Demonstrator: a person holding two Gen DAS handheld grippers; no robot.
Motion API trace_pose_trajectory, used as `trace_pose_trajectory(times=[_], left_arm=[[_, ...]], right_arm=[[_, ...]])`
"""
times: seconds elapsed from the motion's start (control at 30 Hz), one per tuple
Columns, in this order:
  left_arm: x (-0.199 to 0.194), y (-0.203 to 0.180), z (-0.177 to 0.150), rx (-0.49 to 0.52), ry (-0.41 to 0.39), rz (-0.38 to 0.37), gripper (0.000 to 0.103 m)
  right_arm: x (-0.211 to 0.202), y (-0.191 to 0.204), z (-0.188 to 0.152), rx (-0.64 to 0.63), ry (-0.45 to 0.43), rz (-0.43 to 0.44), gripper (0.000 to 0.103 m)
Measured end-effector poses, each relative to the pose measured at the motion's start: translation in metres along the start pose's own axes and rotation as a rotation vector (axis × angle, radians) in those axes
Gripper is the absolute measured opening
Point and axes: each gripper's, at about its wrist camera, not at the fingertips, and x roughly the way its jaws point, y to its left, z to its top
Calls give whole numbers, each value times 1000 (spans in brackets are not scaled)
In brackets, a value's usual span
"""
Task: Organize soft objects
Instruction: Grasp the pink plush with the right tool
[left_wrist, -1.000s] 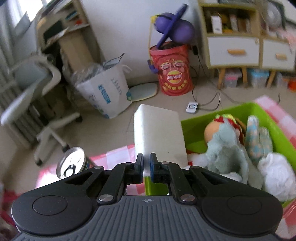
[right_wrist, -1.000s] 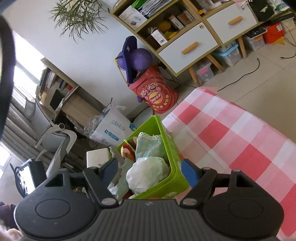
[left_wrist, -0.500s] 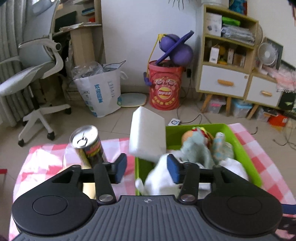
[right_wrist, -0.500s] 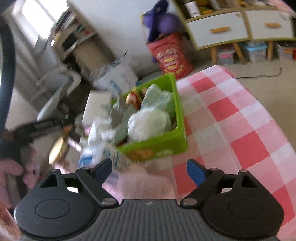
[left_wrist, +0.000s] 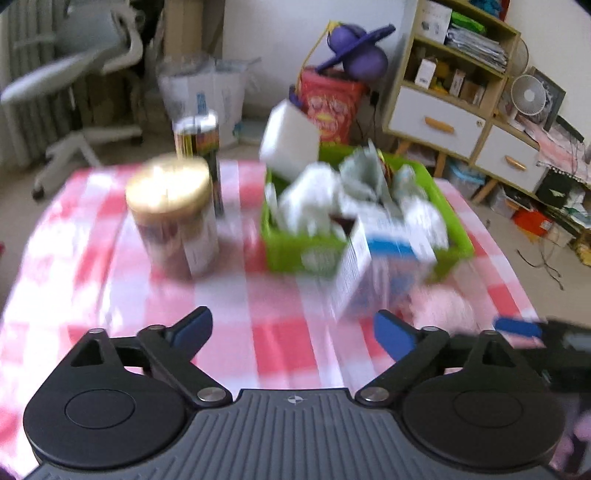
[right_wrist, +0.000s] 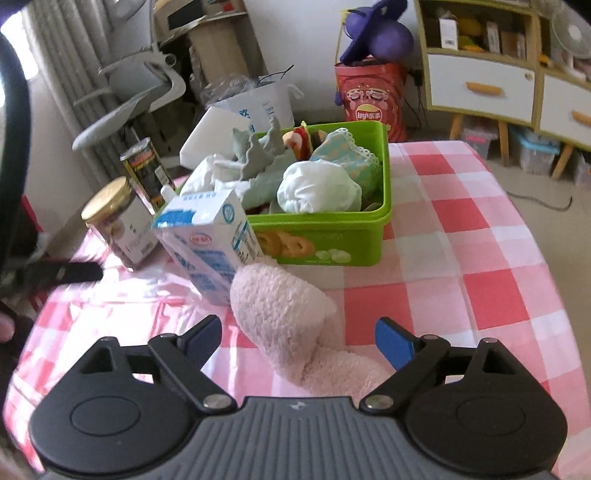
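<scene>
Room is a cluttered living space: office chair (right_wrist: 136, 92) at back left, red snack-print bin (right_wrist: 371, 99) by the wall, shelf unit with white drawers (right_wrist: 480, 86) at right, tile floor. Counter (right_wrist: 461, 258) wears a pink-and-white check cloth. Green bin (right_wrist: 332, 236) sits mid-counter, already stuffed with soft things, a white foam block (right_wrist: 207, 134) leaning at its far left corner. Milk carton (right_wrist: 207, 243) stands tilted just in front of the bin's left corner; gold-lid jar (right_wrist: 114, 221) and tall can (right_wrist: 146, 171) are further left. Pink fluffy sock (right_wrist: 291, 328) lies on the cloth just beside the carton, long axis running from the carton toward the right claw (right_wrist: 299, 339), which is nearer: sock sits between its jaws, not pinched, jaws have just been opening. Left claw (left_wrist: 293, 330) is blurred, jaws have just been opening, wide apart, nothing between; sock lies off to its right.
</scene>
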Motion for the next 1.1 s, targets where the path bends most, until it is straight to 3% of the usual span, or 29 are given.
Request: trace_pose_trajectory(times=[0.17, 0.27, 0.37, 0.4, 0.43, 0.6, 0.7, 0.8, 0.93, 1.1], left_arm=[[9, 10, -39, -73, 19, -37, 96], [22, 11, -46, -76, 116, -40, 95], [20, 12, -45, -56, 90, -66, 96], [20, 13, -47, -67, 90, -60, 96], [20, 15, -46, -79, 93, -69, 96], [20, 19, -47, -105, 100, -84, 96], [18, 22, -45, -121, 98, -93, 96], [14, 22, -43, -108, 76, -58, 96], [9, 17, -41, -70, 47, -48, 96], [10, 19, -41, -74, 55, -63, 97]], right_arm=[[12, 11, -6, -63, -5, -54, 66], [19, 15, -11, -106, -23, -103, 65], [24, 13, -16, -117, -29, -114, 46], [24, 11, -17, -116, -36, -94, 30], [24, 10, -17, -116, -38, -87, 26], [16, 0, -11, -35, -41, -39, 23], [-1, 0, -5, -23, -67, -52, 23], [-20, -3, 6, 45, -115, -43, 23], [-25, -1, 39, 95, -162, -28, 23], [0, 17, 100, 67, -186, -64, 23]])
